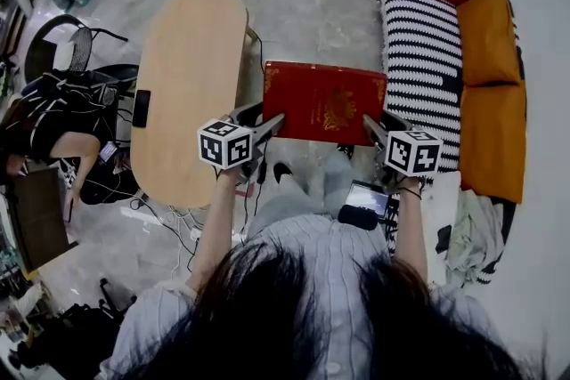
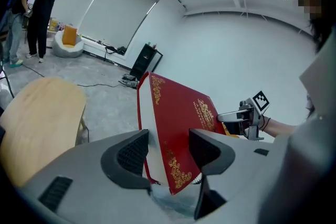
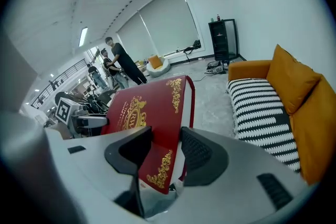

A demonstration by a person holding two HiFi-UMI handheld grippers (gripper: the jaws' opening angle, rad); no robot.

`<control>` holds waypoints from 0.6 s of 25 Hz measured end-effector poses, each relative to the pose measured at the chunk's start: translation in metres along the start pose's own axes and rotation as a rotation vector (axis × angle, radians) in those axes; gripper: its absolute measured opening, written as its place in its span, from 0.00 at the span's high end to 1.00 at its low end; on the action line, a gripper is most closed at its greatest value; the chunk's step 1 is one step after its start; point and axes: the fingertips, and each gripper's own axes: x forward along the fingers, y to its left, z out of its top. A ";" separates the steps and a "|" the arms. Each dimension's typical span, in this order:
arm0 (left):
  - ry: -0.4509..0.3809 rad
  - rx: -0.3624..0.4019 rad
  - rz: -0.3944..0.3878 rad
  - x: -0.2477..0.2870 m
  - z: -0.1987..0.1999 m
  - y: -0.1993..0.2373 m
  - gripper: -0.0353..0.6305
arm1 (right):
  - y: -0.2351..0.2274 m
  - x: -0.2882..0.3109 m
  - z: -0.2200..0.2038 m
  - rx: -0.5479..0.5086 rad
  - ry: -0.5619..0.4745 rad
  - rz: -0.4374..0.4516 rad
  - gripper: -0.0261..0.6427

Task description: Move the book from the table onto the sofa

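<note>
Red book (image 1: 322, 102) held in air, roughly flat, cover up, just beside sofa (image 1: 494, 102), not on it. L gripper (image 1: 270, 122) clamped on book corner far from sofa; R gripper (image 1: 374, 129) clamped on corner nearest sofa. Striped throw (image 1: 423, 58) over sofa seat. Wooden table (image 1: 183, 58) well apart from sofa, beyond book.
</note>
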 end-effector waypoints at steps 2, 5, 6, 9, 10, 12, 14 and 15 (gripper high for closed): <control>0.017 0.008 -0.004 0.023 0.007 -0.012 0.57 | -0.025 -0.006 0.006 0.020 0.003 -0.010 0.68; 0.035 0.018 -0.012 0.054 0.020 -0.028 0.57 | -0.059 -0.013 0.018 0.042 -0.002 -0.014 0.68; 0.041 0.022 -0.016 0.064 0.025 -0.032 0.57 | -0.069 -0.014 0.023 0.049 -0.007 -0.011 0.68; 0.050 0.028 -0.024 0.096 0.037 -0.047 0.57 | -0.104 -0.020 0.035 0.069 -0.018 -0.005 0.68; 0.051 0.030 -0.027 0.108 0.040 -0.053 0.58 | -0.117 -0.022 0.038 0.076 -0.021 -0.009 0.68; 0.057 0.042 -0.037 0.131 0.046 -0.064 0.58 | -0.141 -0.028 0.044 0.085 -0.027 -0.018 0.68; 0.069 0.057 -0.047 0.155 0.052 -0.076 0.58 | -0.165 -0.035 0.050 0.081 -0.035 -0.025 0.68; 0.076 0.065 -0.052 0.166 0.053 -0.082 0.58 | -0.176 -0.038 0.053 0.077 -0.039 -0.028 0.68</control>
